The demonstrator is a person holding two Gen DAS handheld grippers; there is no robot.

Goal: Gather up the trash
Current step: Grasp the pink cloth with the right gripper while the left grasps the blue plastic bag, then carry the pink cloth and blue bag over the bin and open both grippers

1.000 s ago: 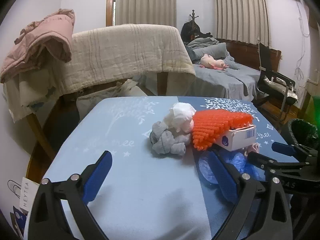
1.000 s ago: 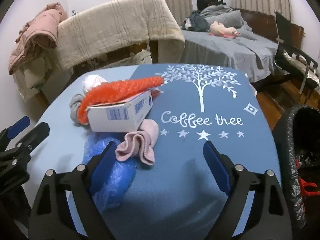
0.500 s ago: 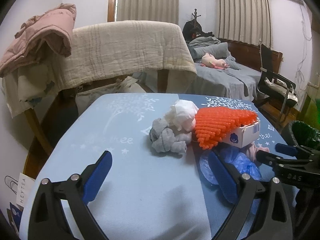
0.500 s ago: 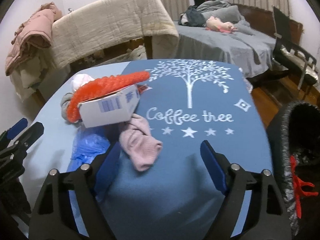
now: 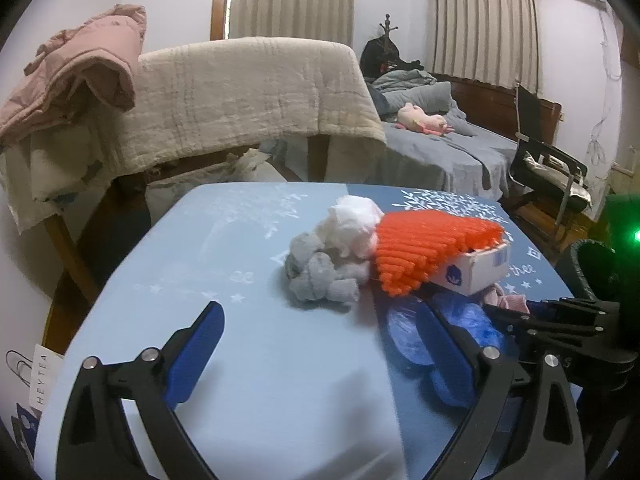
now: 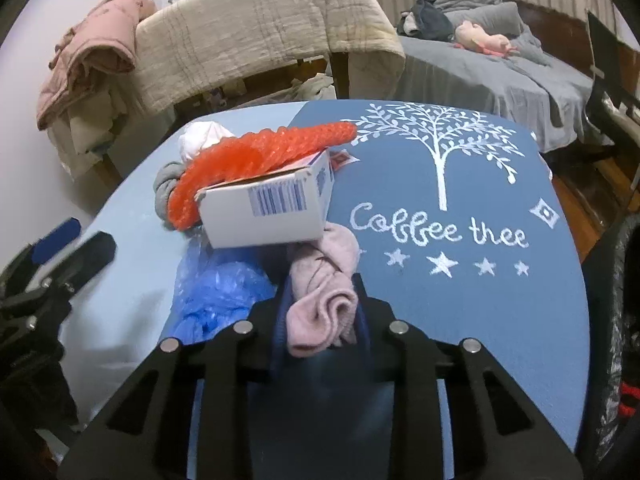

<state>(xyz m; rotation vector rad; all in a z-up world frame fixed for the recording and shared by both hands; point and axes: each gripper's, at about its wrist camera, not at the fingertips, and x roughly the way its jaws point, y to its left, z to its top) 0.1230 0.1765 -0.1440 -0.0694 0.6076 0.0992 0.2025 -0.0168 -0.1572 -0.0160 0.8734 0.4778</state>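
A pile of trash lies on the blue table [image 6: 460, 300]: a white cardboard box [image 6: 272, 208], orange bubble wrap [image 6: 256, 156] over it, a crumpled white tissue [image 5: 352, 224], a grey sock [image 5: 320, 276], a blue plastic bag [image 6: 220, 296] and a pink sock [image 6: 324, 288]. My right gripper [image 6: 320, 316] is shut on the near end of the pink sock. My left gripper [image 5: 316, 344] is open and empty, low over the table in front of the grey sock. The pink sock also shows in the left wrist view [image 5: 506, 300].
A black-lined trash bin [image 6: 624, 320] stands at the table's right side. Behind the table are a chair draped with a beige blanket [image 5: 248, 92], a pink jacket [image 5: 76, 72], a bed [image 5: 452, 152] and a black chair [image 5: 548, 164].
My right gripper has moved forward to the pink sock and closed on it. My left gripper has stayed open, with the view shifting slightly.
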